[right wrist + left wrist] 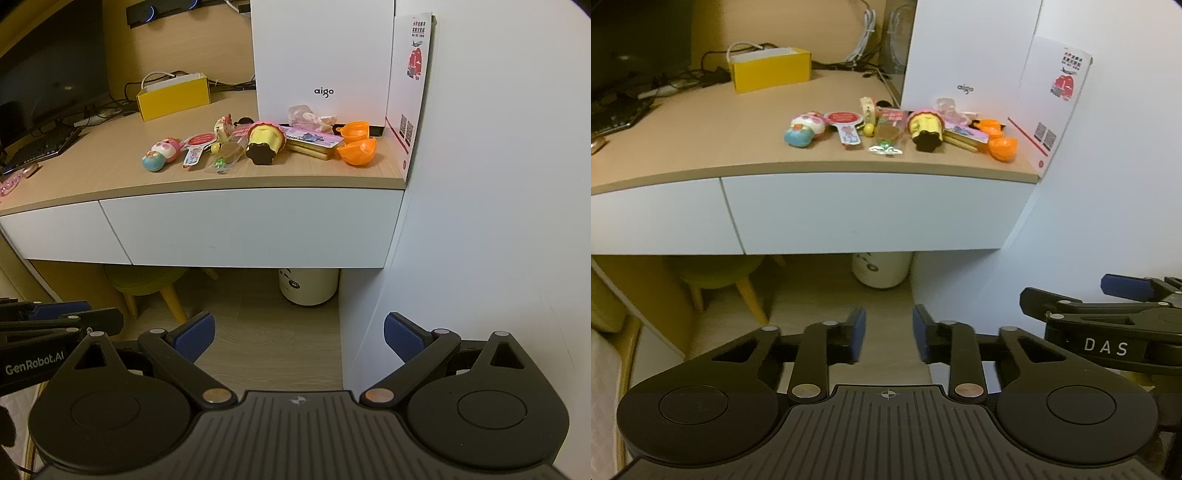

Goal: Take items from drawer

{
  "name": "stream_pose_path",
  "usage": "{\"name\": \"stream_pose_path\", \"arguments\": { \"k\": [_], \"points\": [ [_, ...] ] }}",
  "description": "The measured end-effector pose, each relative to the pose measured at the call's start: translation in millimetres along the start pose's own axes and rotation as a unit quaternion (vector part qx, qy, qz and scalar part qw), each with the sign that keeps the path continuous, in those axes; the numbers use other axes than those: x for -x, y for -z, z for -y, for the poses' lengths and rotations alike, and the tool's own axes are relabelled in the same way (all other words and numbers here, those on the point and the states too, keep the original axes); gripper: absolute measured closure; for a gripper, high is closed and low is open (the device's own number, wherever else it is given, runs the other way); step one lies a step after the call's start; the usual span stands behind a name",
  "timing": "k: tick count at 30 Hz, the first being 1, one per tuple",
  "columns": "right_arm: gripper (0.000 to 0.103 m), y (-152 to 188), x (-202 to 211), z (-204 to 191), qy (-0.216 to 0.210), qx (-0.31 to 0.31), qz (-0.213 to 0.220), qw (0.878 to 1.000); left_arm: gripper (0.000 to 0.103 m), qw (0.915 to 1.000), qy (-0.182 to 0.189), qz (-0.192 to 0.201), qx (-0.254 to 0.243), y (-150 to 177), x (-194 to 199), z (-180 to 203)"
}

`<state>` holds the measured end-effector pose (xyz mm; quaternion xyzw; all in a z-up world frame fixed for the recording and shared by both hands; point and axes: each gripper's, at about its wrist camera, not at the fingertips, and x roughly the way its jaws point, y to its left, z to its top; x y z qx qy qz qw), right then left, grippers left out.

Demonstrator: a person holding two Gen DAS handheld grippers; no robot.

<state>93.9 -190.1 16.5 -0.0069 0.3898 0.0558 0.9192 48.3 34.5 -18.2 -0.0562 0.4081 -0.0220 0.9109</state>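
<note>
The white desk drawer [871,212] [251,225] is shut, with a second shut front to its left. On the desktop above it lies a row of small toys: a pink and blue egg-shaped toy [803,131], a yellow cupcake-like toy [925,129] [264,142], orange shell halves [1003,147] [356,151] and packets. My left gripper [889,334] hangs below and in front of the drawer, its blue pads a narrow gap apart with nothing between them. My right gripper [299,338] is beside it, wide open and holding nothing.
A white aigo box [321,59] and a leaflet [1056,103] stand at the desk's right end against the wall. A yellow box [770,70], cables, a monitor and a keyboard [40,147] sit further left. Under the desk are a green stool [147,280] and a white bin [308,286].
</note>
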Motion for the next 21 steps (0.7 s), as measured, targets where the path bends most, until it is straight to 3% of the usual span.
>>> {"name": "stream_pose_path", "arguments": {
  "k": [7, 11, 13, 16, 21],
  "points": [
    [0.005, -0.2, 0.5, 0.2, -0.001, 0.0, 0.001, 1.0, 0.086, 0.9993, 0.033, -0.004, 0.016, -1.0, -5.0, -2.3],
    [0.005, -3.0, 3.5, 6.8, -0.016, -0.019, 0.011, 1.0, 0.087, 0.9984, 0.05, 0.018, 0.022, -1.6, -5.0, -3.2],
    [0.005, -4.4, 5.6, 12.7, -0.035, -0.042, 0.014, 0.998, 0.087, 0.9983, 0.052, -0.001, 0.028, -6.5, -15.8, -6.0],
    [0.005, -6.0, 8.3, 21.0, -0.06, -0.07, 0.027, 0.995, 0.087, 0.9969, 0.07, 0.004, 0.034, -10.1, -29.9, -15.7],
    [0.005, -17.1, 9.9, 27.7, -0.07, -0.106, 0.04, 0.991, 0.087, 0.9977, 0.055, 0.025, 0.032, -18.9, -43.0, -39.3]
  ]
}}
